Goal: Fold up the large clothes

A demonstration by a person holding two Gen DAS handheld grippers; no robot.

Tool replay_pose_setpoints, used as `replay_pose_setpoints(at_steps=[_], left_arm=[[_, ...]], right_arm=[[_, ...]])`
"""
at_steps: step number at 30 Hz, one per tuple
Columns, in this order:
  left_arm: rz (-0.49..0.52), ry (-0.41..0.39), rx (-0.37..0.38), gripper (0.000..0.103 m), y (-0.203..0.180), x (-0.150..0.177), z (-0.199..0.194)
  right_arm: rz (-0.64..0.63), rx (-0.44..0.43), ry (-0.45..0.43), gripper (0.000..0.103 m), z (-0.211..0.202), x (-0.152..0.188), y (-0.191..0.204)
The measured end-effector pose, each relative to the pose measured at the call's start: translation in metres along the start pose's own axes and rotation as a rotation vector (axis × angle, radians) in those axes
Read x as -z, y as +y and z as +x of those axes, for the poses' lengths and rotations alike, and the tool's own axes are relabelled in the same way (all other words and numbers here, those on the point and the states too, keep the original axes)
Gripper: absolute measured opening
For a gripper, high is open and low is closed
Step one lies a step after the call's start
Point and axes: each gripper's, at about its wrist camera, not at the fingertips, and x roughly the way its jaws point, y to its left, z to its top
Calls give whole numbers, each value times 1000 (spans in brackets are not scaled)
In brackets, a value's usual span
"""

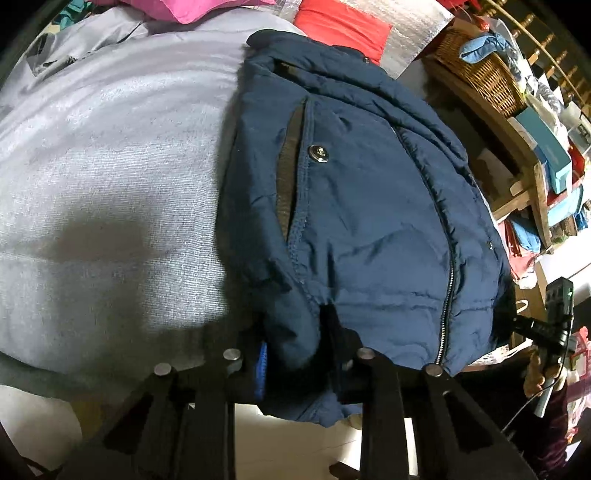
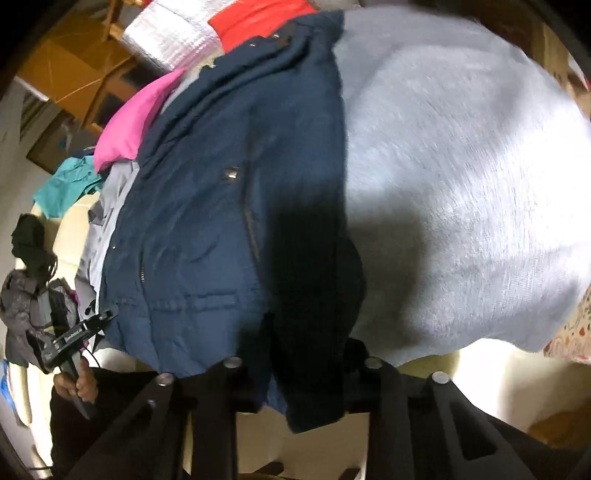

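Observation:
A navy padded jacket point(image 1: 369, 184) with a zip, a snap button and a slit pocket lies on a pale grey cover point(image 1: 110, 166). Its near hem hangs over the edge toward me. My left gripper point(image 1: 295, 354) is shut on a bunched fold of that hem, and the fabric hides the fingertips. In the right wrist view the same jacket point(image 2: 221, 221) lies left of the grey cover point(image 2: 461, 184). My right gripper point(image 2: 306, 369) is shut on the dark, shadowed hem at the other corner. A hand point(image 1: 543, 373) holding the right gripper's handle shows at the far right of the left wrist view.
A wicker basket point(image 1: 476, 70) and a crowded wooden shelf point(image 1: 532, 177) stand to the right. Pink cloth point(image 1: 192, 9), red cloth point(image 1: 343, 26) and a silver mat point(image 2: 166, 37) lie beyond the jacket. Teal cloth point(image 2: 66, 188) lies at the left.

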Motion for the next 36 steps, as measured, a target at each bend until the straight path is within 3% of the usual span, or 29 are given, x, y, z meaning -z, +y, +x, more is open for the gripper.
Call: replay_pose_setpoints(at_steps=[7,11,13,14,16,17,21,23,29,33,36], left_arm=[[6,7,-19,44,-5,-3,3],[72,-11,-98,63,-22,-1,4],[107,-14,-110,63,-29,0,7],[123,-15,-122,63,-33,0,7],[131,-30,-121,63,-36,1,4],[129,-48,-112,61,-36,1,1],[108,-72,-126,32,-29,1,1],[77,-64,-106,31,-24,-2,5],[82,-63,-112,36,-23,0,4],[128,-95,-114,22,-34,2,-1],[194,-157,-79,18,-56,6,-15]], right_arm=[[48,-6,18,32,2,0,-3],[62,-10,-12,33,-10,2,3],[66,-29,-23,42,-15,-2,0],[76,-32,-16,55,-11,-4,0],[89,9,5,59,-7,-5,-1],[84,24,-14,60,-10,-7,0],[34,90,-164,59,-38,-15,13],[8,93,-211,61,-46,-21,17],[85,61,-214,62,-23,-44,10],[97,48,-243,62,-22,-51,8],[122,61,-229,62,-10,-59,13]])
